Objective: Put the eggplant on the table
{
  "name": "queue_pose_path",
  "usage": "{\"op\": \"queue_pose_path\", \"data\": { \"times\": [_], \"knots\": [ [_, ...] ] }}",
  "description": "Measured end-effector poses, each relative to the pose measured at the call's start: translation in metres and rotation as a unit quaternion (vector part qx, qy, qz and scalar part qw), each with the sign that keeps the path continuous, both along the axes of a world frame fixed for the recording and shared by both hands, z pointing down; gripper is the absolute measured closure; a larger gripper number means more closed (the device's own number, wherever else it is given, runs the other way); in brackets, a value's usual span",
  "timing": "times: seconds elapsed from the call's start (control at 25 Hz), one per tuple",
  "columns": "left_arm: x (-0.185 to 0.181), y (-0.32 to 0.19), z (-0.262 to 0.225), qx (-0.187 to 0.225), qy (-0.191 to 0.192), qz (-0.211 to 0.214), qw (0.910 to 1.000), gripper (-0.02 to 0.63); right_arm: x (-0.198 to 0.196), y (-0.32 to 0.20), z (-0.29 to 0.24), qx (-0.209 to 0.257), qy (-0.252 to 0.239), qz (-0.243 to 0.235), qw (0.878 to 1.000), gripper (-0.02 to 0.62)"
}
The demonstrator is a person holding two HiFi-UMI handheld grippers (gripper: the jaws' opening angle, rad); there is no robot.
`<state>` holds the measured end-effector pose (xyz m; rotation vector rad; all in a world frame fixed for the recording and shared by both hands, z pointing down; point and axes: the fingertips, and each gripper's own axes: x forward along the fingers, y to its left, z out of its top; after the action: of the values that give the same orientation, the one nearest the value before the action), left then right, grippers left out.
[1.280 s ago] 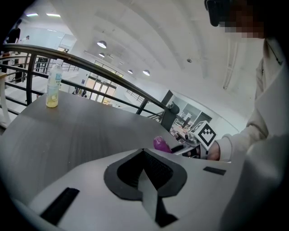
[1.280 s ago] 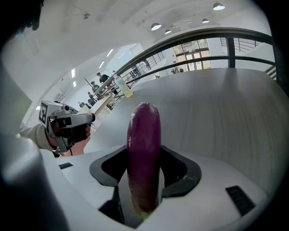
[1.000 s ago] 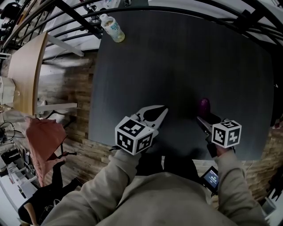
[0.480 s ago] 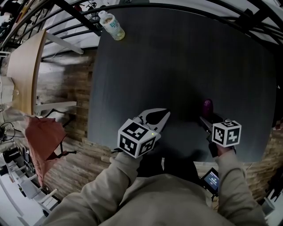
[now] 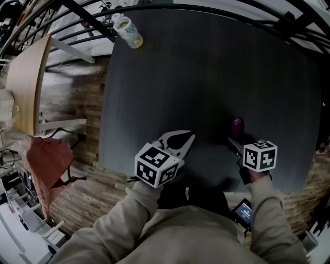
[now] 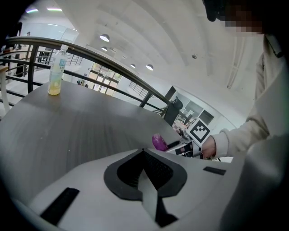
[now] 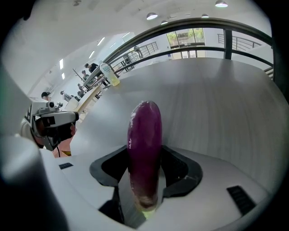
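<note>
A purple eggplant (image 7: 144, 131) stands lengthwise between the jaws of my right gripper (image 7: 145, 151), which is shut on its lower end. In the head view the eggplant (image 5: 237, 125) sticks out ahead of the right gripper (image 5: 236, 138), over the near right part of the dark round table (image 5: 206, 67). I cannot tell whether its tip touches the top. My left gripper (image 5: 190, 137) hovers over the table's near edge, to the left, shut with nothing in it. From the left gripper view (image 6: 143, 150) the eggplant (image 6: 158, 142) shows beyond the jaws.
A plastic bottle (image 5: 127, 31) with yellowish drink stands at the table's far left edge. A black railing (image 5: 216, 10) curves round the far side. A wooden tabletop (image 5: 26, 77) and a red cloth (image 5: 49, 162) lie off to the left.
The right gripper has sunk slightly toward the table with the eggplant still in its jaws. The left gripper has stayed about where it was.
</note>
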<state>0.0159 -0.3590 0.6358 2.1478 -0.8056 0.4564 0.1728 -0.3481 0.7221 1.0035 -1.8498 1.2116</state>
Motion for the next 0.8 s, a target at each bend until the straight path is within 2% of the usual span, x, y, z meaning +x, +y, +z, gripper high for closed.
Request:
{"op": "queue_pose_path", "data": {
  "times": [0.24, 0.44, 0.8],
  "knots": [
    [-0.0035, -0.0006, 0.0042, -0.006, 0.0, -0.004, 1.0, 0.6, -0.0045, -0.0039, 0.003, -0.004, -0.006, -0.004, 1.0, 0.37],
    [-0.0056, -0.0017, 0.0056, -0.009, 0.0, -0.009, 0.9999, 0.6, -0.0048, -0.0082, 0.0037, -0.003, -0.007, -0.007, 1.0, 0.322],
    [-0.0075, -0.0018, 0.0051, -0.009, 0.003, -0.01, 0.9999, 0.6, -0.0099, -0.0094, 0.0008, 0.0, -0.013, -0.012, 1.0, 0.322]
  ]
}}
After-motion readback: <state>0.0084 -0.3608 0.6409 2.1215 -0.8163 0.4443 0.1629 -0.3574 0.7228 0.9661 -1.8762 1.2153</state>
